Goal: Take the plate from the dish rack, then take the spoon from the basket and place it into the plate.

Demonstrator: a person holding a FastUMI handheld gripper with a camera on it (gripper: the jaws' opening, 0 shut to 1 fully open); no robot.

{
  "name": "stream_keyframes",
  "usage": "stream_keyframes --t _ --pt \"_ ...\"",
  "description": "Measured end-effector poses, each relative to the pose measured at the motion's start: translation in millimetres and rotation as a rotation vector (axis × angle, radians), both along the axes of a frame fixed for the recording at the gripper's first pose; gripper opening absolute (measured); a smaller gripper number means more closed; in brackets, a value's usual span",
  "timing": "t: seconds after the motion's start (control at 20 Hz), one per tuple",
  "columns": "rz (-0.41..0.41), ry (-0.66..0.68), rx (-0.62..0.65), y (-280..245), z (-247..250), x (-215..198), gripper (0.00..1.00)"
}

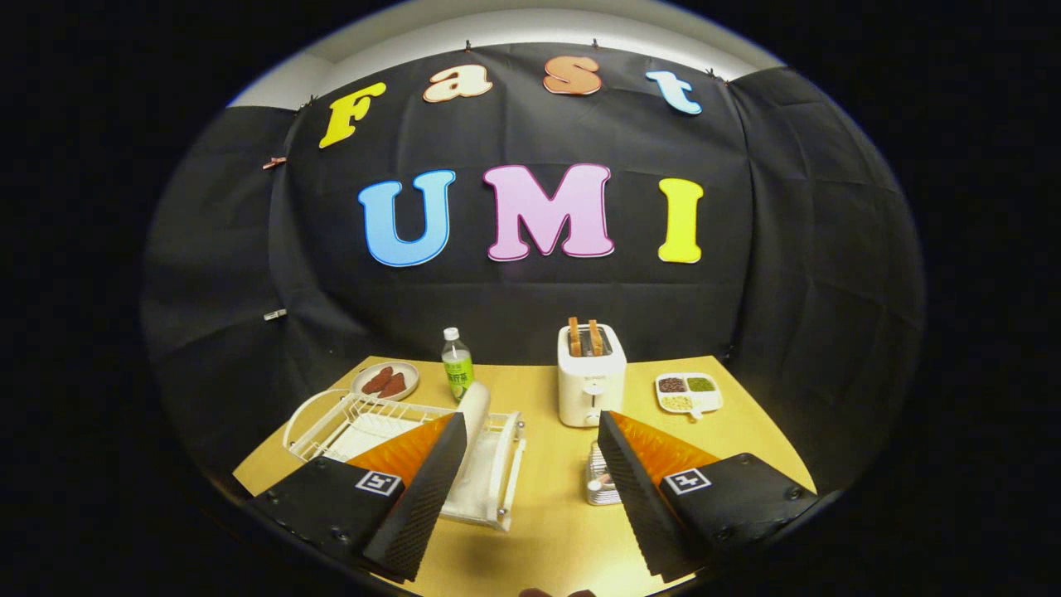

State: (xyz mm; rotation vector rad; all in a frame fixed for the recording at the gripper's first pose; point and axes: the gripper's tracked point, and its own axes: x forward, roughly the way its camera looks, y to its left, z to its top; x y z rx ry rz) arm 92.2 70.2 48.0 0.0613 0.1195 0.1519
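A white wire dish rack (348, 419) lies on the yellow table, partly behind the left finger. A white plate (475, 410) stands on edge in the rack, just beyond the left fingertip. A small wire basket (598, 485) sits by the inner side of the right finger, half hidden by it; what it holds is hard to make out. My gripper (530, 489) is open, held above the near part of the table, with bare tabletop between the fingers.
At the back of the table (547, 514) stand a white toaster (590, 383) with two slices of toast, a green-labelled bottle (457, 365), a plate of reddish food (385, 381) and a divided snack dish (688, 391). Black cloth walls the booth.
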Motion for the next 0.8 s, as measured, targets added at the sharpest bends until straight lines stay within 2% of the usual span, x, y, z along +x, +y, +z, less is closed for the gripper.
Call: stream_keyframes --t 0.25,0.4,0.6,0.8 --pt "0.032 0.071 -0.017 38 1 47 0.98" --pt "0.040 0.186 -0.026 53 -23 70 0.99" --pt "0.004 0.367 -0.006 65 -63 91 1.00" --pt "-0.009 0.470 -0.001 73 -88 109 1.00"
